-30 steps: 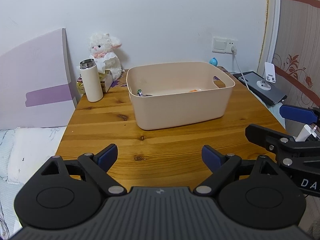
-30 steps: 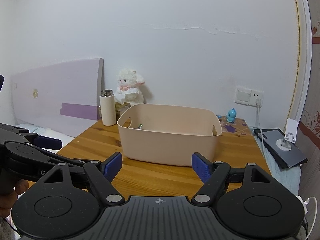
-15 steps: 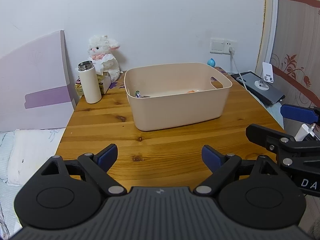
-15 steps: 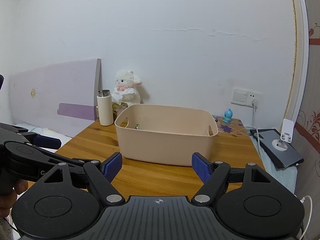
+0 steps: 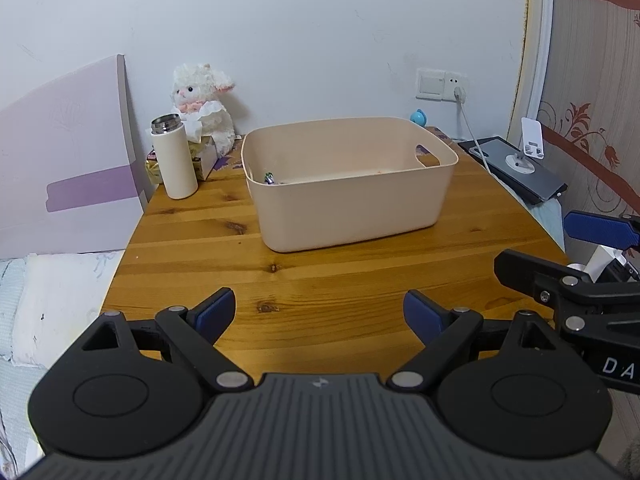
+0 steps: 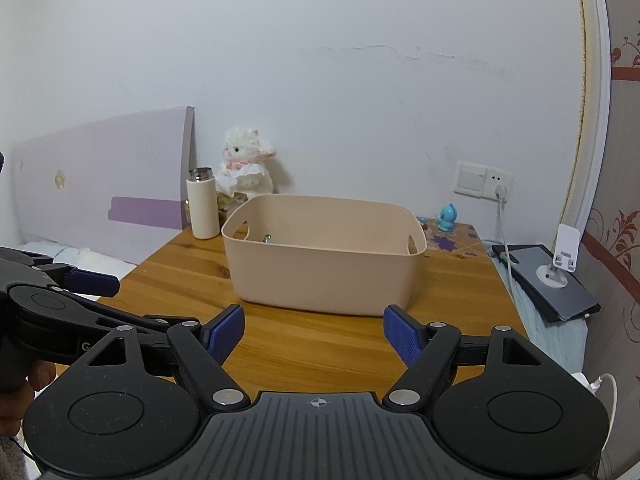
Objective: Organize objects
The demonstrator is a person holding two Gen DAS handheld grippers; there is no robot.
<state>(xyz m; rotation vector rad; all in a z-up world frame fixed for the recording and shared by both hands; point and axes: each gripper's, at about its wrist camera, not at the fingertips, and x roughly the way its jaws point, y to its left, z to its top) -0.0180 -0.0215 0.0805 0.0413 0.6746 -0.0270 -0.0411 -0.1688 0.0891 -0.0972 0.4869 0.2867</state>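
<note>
A beige plastic bin (image 5: 352, 200) sits mid-bench (image 5: 240, 264) on bare wood, small items just visible inside it. Both the left gripper (image 5: 319, 311) and the right gripper (image 6: 314, 330) hover well short of it, fingers spread wide and holding nothing. A white flask (image 5: 174, 156) and plush lamb (image 5: 202, 106) stand behind.

Both views are taken from just behind the fingers, near the front edge of the wooden table (image 5: 320, 276), and are aimed toward the far wall. The left wrist view is held a bit higher and tilted down, so more tabletop is seen. The right wrist view sits lower and more level, from nearer the right edge. The beige bin (image 5: 352, 200) (image 6: 324, 268), the white bottle (image 5: 174, 156) and the plush lamb (image 6: 246, 170) are shared by both.
</note>
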